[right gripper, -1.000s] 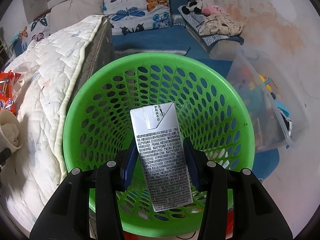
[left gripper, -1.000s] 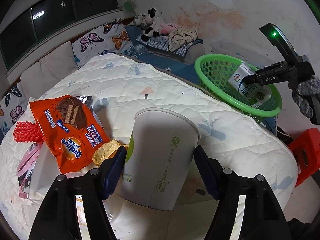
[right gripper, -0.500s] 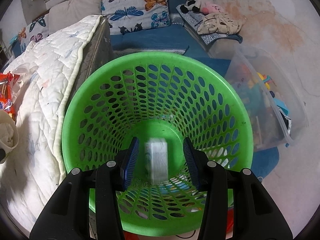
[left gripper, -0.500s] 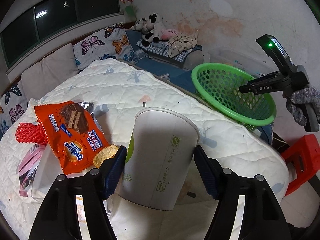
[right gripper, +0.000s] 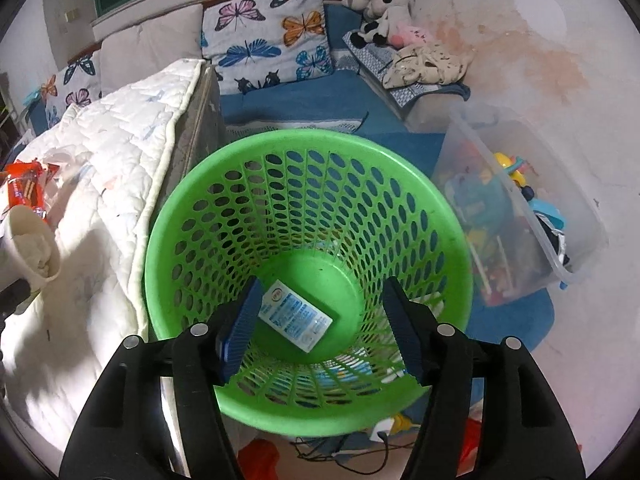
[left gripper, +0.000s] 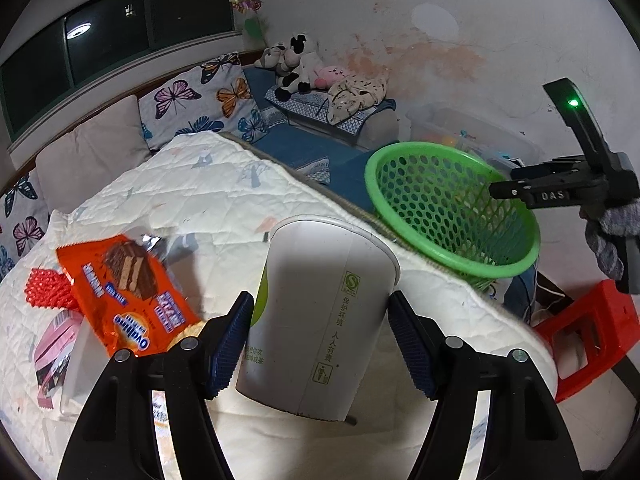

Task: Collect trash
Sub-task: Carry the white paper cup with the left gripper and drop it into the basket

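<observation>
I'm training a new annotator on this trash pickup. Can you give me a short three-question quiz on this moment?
1. What lies at the bottom of the green basket?
2. True or false: the left gripper has the paper cup between its fingers.
3. The right gripper is: A) shut on the carton, B) open above the basket, C) resting on the bed.

Key: 1. the milk carton, lying flat; 2. true; 3. B, its jaws have just opened and nothing is between them.

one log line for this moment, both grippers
left gripper: shut on paper cup | right gripper: jaws just opened, empty | milk carton: lying in green basket
</observation>
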